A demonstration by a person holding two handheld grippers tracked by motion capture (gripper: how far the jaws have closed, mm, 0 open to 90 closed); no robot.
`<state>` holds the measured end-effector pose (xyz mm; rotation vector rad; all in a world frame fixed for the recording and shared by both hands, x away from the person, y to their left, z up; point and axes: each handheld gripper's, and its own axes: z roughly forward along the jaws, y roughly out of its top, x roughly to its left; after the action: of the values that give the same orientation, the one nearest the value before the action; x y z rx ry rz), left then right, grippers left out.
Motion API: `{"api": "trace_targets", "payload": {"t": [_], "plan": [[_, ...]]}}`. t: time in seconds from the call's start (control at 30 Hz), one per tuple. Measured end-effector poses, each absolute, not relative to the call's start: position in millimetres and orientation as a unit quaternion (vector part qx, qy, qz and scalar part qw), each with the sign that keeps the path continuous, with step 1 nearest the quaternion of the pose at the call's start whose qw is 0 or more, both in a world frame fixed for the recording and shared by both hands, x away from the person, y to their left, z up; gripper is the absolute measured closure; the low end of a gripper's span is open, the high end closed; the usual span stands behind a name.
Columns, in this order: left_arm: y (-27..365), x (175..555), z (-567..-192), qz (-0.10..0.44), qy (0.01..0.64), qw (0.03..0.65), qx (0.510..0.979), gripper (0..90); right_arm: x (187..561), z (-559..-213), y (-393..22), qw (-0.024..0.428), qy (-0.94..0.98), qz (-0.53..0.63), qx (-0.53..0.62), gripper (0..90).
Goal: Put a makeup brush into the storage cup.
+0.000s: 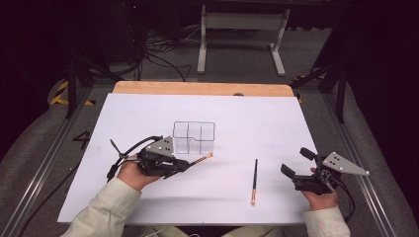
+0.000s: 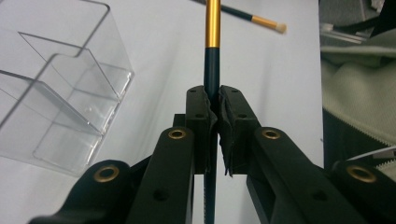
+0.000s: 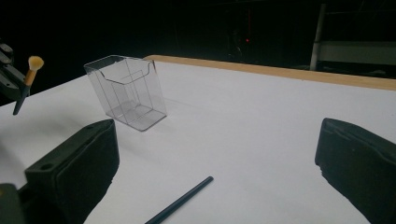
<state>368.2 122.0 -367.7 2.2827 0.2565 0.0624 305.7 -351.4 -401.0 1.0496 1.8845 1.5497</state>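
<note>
One white table (image 1: 148,113) carries everything, with a clear plastic organizer (image 1: 194,137) standing near its middle. At the near right, the right gripper (image 1: 295,163) rests on the table with its jaws spread wide and nothing between them. At the near left, the left gripper (image 1: 188,165) has its jaws clamped on a makeup brush (image 1: 201,159), bristles pointing right, just near of the organizer. A second brush (image 1: 254,180) lies flat between the grippers.

overhead forward-down, two low close-ups — shared organizer (image 1: 194,137)
</note>
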Motion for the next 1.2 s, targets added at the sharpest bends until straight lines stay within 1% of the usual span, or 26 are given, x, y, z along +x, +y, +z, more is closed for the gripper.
{"api": "trace_targets", "payload": {"t": [0.17,0.2,0.23,0.57,0.8,0.97,1.2], "plan": [[126.8,370.0,-365.3,0.025,0.105,0.435,0.894,82.6,306.0,-401.5,-350.8,0.238,0.689,0.566,0.384,0.1],[128.8,370.6,-364.8,0.024,0.107,0.454,0.884,82.6,306.1,-401.5,-350.5,0.238,0.690,0.566,0.384,0.1],[128.8,370.6,-364.8,0.024,0.107,0.454,0.884,82.6,306.1,-401.5,-350.5,0.238,0.690,0.566,0.384,0.1],[137.8,376.2,-358.8,0.026,0.122,0.526,0.842,82.6,306.5,-401.7,-350.8,0.239,0.689,0.566,0.384,0.1],[142.4,378.0,-356.4,0.035,0.134,0.554,0.821,82.6,307.6,-402.0,-350.5,0.237,0.689,0.566,0.384,0.1],[145.7,378.0,-354.3,0.051,0.143,0.575,0.804,82.6,308.6,-402.2,-350.1,0.236,0.690,0.566,0.384,0.1],[147.7,379.7,-353.2,0.062,0.135,0.601,0.785,82.6,308.9,-402.7,-349.5,0.235,0.691,0.566,0.384,0.1]]}}
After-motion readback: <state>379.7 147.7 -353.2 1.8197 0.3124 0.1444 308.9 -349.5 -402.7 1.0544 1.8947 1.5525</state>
